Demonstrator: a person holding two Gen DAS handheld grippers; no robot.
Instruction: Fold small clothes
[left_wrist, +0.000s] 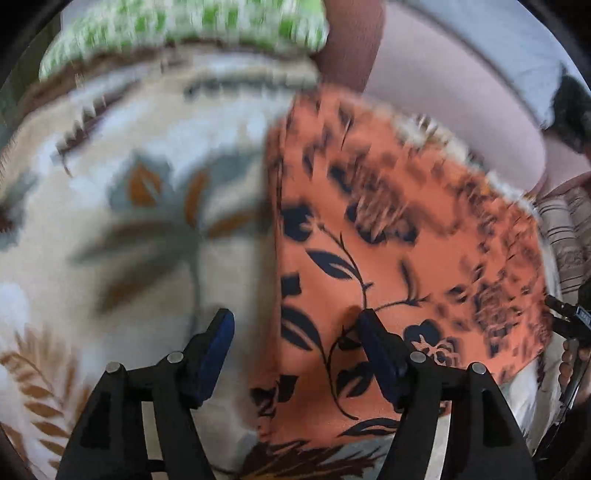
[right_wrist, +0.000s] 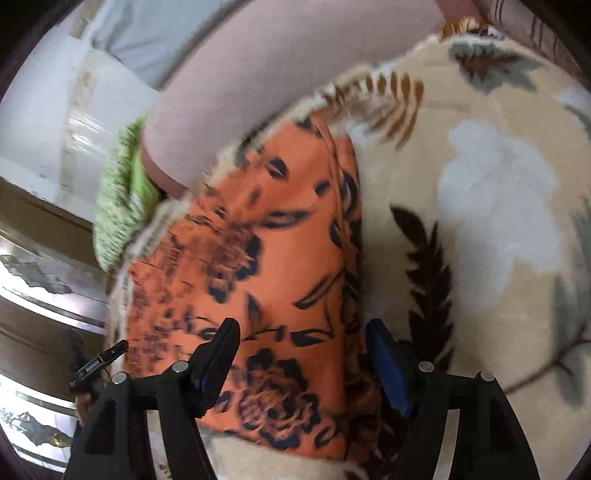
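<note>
The left gripper (left_wrist: 295, 328) has its fingers (left_wrist: 218, 354) spread wide and holds nothing. It hangs over the near left edge of the orange cloth (left_wrist: 388, 251): one finger is over the blanket (left_wrist: 110, 221) beside that edge, the other over the cloth itself. Whether either tip touches the fabric cannot be told.

The right gripper (right_wrist: 301, 339) also stands wide open and empty. In its own view, its left finger (right_wrist: 218, 362) is over the cloth (right_wrist: 266, 266) and its right finger (right_wrist: 388, 369) is near the cloth's right edge, over the blanket (right_wrist: 480, 203). Contact cannot be told here either.

The cloth, orange with dark flowers and leaves, lies flat on the cream floral blanket, folded into a long panel with a straight folded edge along one side. Its far end reaches the blanket's fringed border. Beyond that border, past the cloth, sits a pink rounded cushion (left_wrist: 443, 85), and next to the cushion lies a green-and-white checked fabric (left_wrist: 184, 26). In the left view the right gripper (left_wrist: 569, 317) shows at the cloth's right edge; in the right view the left gripper (right_wrist: 96, 363) shows at the cloth's left side. Both views are blurred, so fine detail is lost. No containers can be made out.
</note>
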